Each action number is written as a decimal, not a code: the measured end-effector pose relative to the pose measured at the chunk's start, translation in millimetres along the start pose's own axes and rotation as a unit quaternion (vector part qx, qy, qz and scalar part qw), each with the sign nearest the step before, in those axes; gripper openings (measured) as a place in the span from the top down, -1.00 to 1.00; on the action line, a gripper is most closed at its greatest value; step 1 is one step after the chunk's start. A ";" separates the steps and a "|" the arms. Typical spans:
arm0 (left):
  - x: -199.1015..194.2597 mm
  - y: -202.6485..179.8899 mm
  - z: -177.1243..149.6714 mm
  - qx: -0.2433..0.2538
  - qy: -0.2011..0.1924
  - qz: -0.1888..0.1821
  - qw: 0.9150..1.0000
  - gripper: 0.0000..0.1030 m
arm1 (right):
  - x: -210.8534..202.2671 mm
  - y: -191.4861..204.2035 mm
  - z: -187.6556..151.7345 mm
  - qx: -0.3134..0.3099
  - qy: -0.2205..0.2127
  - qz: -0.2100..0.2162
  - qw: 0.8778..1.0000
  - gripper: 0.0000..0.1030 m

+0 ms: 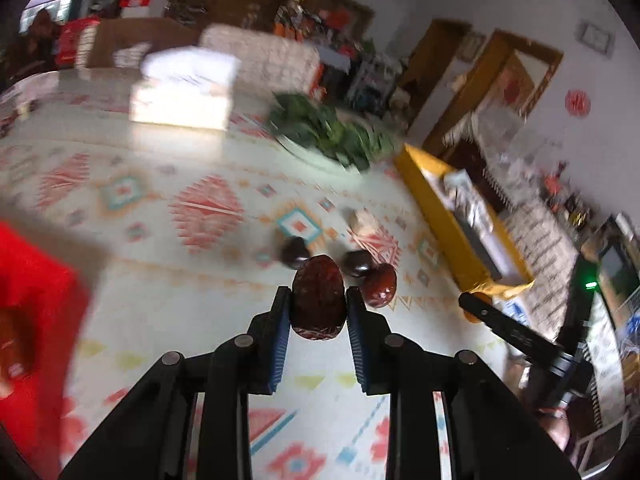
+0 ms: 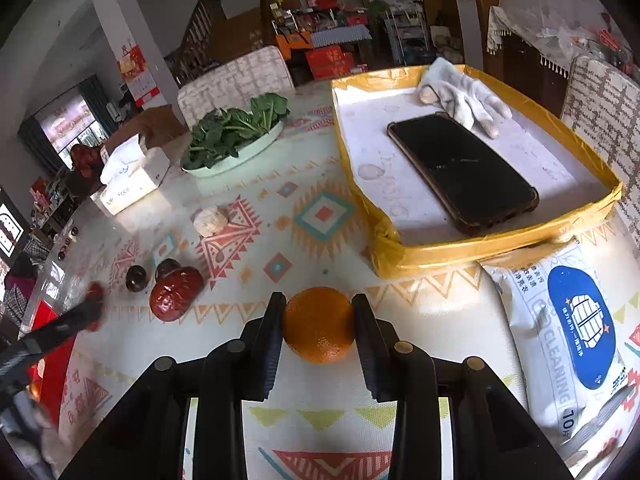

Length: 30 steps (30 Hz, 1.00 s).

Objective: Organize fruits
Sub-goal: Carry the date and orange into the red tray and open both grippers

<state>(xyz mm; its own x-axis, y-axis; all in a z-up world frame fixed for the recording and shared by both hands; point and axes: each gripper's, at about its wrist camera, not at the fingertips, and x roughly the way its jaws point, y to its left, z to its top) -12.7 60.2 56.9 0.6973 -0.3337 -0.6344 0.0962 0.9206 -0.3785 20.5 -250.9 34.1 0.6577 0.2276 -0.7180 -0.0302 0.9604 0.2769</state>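
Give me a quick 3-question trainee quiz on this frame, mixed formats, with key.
1. True or false: the left gripper holds a wrinkled red date.
2. The right gripper grips: A) the phone B) the orange C) the garlic.
3. Fill in: the phone lies in the yellow-rimmed ____.

Key
1. True.
2. B, the orange.
3. Tray; a glove lies there too.

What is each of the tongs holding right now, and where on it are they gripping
Left tongs clamp a red date across its sides. Right tongs clamp a small orange across its widest middle.
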 end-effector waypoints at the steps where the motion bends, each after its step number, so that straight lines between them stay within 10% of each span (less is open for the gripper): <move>1: -20.4 10.5 -3.4 -0.007 -0.016 0.006 1.000 0.49 | -0.9 0.7 -0.1 -0.002 -0.003 0.000 1.000 0.28; 7: -104.2 64.5 -19.6 -0.029 -0.076 0.062 0.995 0.49 | -6.1 20.8 -1.6 -0.035 -0.010 0.009 0.999 0.28; 13: -153.4 119.3 -31.8 -0.067 -0.110 0.119 0.985 0.49 | -18.9 76.0 -7.8 -0.039 0.019 0.120 0.992 0.28; 20: -167.2 174.5 -48.5 -0.111 -0.107 0.171 0.973 0.49 | -8.7 189.3 -16.2 -0.088 0.078 0.234 0.965 0.28; 30: -170.1 212.9 -54.1 -0.127 -0.098 0.209 0.965 0.49 | 18.2 346.1 -58.1 -0.213 0.123 0.269 0.931 0.28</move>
<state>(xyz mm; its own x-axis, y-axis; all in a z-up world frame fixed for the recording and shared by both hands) -149.3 302.0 47.8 0.7610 0.1236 -0.6368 -0.3824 0.8784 -0.2865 -21.7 95.0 79.8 0.2713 0.6736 -0.6875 -0.6353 0.6619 0.3978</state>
